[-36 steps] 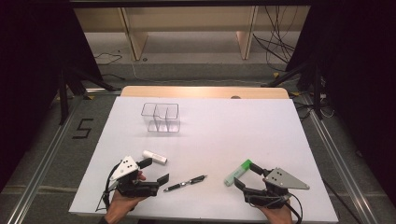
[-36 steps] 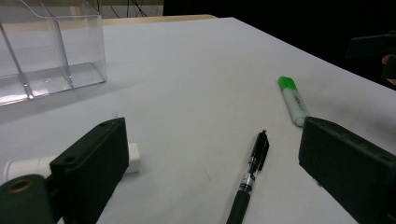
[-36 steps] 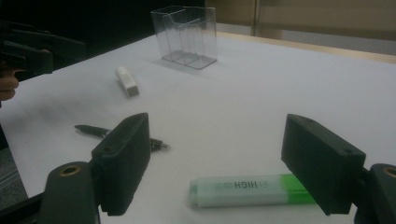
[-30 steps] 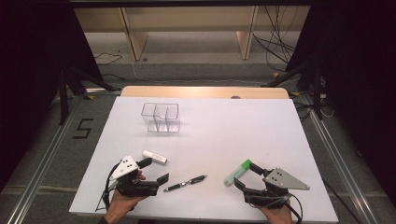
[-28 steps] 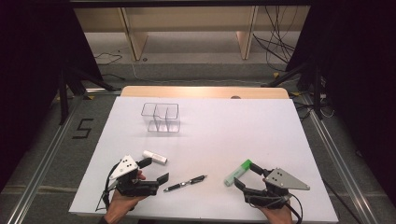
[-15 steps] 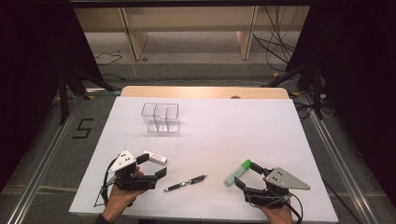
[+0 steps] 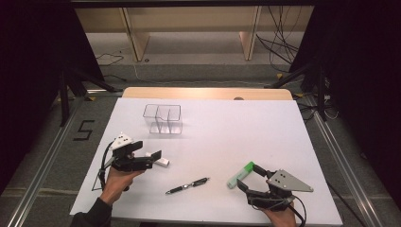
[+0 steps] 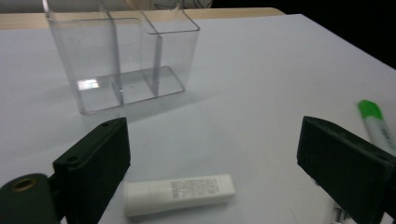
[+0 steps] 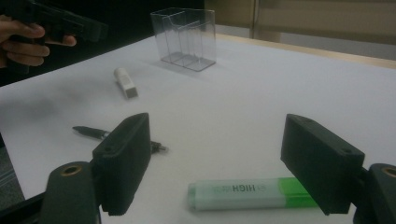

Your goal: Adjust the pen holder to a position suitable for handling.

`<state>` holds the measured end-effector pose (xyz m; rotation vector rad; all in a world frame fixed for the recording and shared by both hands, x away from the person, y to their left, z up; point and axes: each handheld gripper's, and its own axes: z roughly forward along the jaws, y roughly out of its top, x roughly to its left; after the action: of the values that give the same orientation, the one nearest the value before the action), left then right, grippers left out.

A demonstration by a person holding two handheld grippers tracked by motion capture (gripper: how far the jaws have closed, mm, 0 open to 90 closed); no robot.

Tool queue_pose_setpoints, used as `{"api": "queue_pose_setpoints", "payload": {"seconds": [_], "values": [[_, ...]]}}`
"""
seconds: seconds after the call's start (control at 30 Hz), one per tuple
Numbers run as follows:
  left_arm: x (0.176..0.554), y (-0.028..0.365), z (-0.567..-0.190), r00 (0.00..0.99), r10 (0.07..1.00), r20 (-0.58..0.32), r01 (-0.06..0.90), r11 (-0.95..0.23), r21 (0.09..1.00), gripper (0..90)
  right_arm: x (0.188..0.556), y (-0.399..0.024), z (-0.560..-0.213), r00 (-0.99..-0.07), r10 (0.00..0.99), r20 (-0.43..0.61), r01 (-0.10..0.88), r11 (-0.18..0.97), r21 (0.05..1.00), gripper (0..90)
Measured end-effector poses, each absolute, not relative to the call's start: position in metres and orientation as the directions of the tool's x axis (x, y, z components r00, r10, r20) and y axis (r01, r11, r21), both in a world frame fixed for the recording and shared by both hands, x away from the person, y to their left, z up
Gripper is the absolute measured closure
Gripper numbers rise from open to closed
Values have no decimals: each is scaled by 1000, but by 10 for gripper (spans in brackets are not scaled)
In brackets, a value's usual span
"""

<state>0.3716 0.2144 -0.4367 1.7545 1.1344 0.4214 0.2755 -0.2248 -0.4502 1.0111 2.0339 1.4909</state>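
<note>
A white tube [image 7: 161,161] [image 8: 180,193] lies on the white table [image 7: 227,132]. My left gripper [image 7: 147,150] [image 8: 217,154] hovers open just above it, jaws wide on either side without touching. It also appears far off as the left gripper [image 9: 56,23], held in a hand above the table. A green highlighter [image 7: 240,174] [image 9: 247,193] [image 8: 376,123] lies flat between the open jaws of my right gripper [image 7: 249,179] [image 9: 217,140]. A black pen [image 7: 188,185] [image 9: 93,132] rests between the two hands.
A clear three-compartment organizer [image 7: 163,118] [image 8: 121,60] [image 9: 184,37] stands empty at the table's middle back. A wooden strip [image 7: 208,93] edges the far side. The table's front edge is close to both hands.
My left gripper has moved forward and slightly right, from beside the pen to over the white tube. The right gripper, highlighter and pen have stayed put.
</note>
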Motion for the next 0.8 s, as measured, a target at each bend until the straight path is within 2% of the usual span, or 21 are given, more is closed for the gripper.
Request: {"api": "queue_pose_setpoints", "payload": {"seconds": [0.3, 0.43, 0.53, 0.67, 0.8], "values": [[394, 226, -435, 454, 873, -179, 504, -85, 859, 190, 276, -226, -451, -642, 762, 81, 310, 162, 937, 255], [404, 233, -434, 424, 892, -158, 502, -86, 861, 324, 276, -225, -451, -642, 763, 78, 311, 166, 936, 256], [418, 245, -436, 348, 921, -173, 535, -43, 844, 433, 276, -225, -451, -642, 763, 74, 308, 169, 936, 257], [436, 258, -442, 284, 942, -179, 567, -15, 824, 642, 277, -227, -451, -639, 765, 80, 312, 164, 936, 258], [458, 266, -448, 262, 949, -174, 599, -19, 800, 804, 278, -227, -451, -640, 764, 82, 313, 162, 936, 259]]}}
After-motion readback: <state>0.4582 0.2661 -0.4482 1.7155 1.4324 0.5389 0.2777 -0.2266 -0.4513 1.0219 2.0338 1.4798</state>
